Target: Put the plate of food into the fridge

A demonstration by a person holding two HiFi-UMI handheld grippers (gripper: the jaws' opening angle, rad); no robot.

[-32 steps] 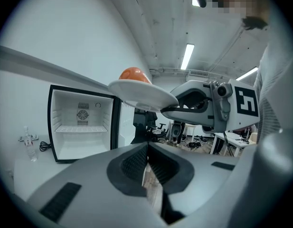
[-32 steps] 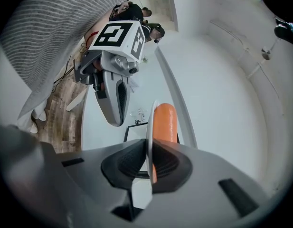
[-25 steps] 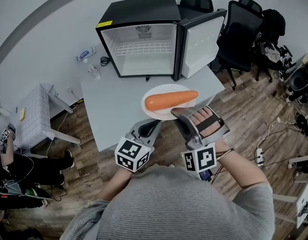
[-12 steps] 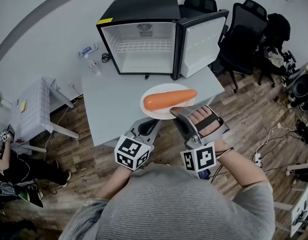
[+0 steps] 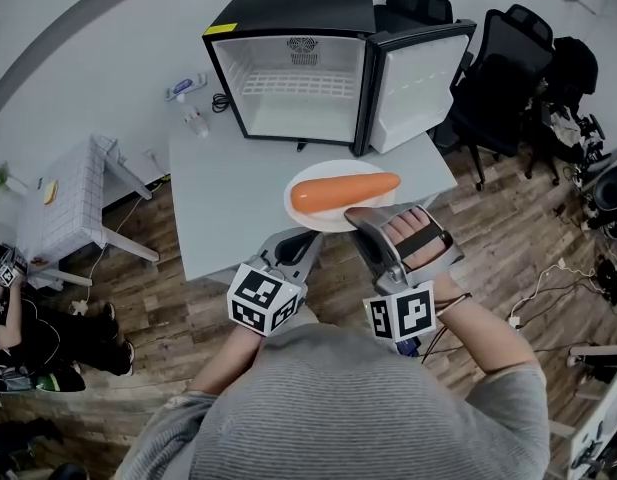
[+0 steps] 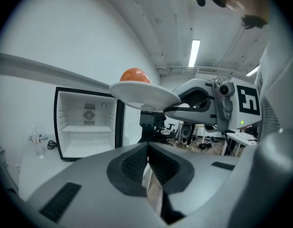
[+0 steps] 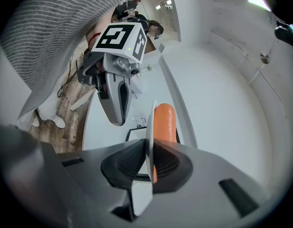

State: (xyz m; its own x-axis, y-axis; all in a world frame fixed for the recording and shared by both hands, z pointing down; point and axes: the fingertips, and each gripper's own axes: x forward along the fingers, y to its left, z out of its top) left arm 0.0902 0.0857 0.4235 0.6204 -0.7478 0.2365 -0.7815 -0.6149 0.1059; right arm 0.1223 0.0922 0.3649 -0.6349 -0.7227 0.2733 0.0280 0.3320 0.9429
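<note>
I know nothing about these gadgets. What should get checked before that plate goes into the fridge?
1. Right gripper has its fingers shut on the plate rim: ok.
2. Carrot lies on the plate: ok.
3. Fridge door is swung wide open: ok.
4. Room inside the fridge: ok, nothing shows on its wire shelf or below it.
5. Left gripper is out of the way: ok, it is shut on nothing, below and beside the plate.
6. Grip is firm enough at the rim to carry the load: cannot tell.
</note>
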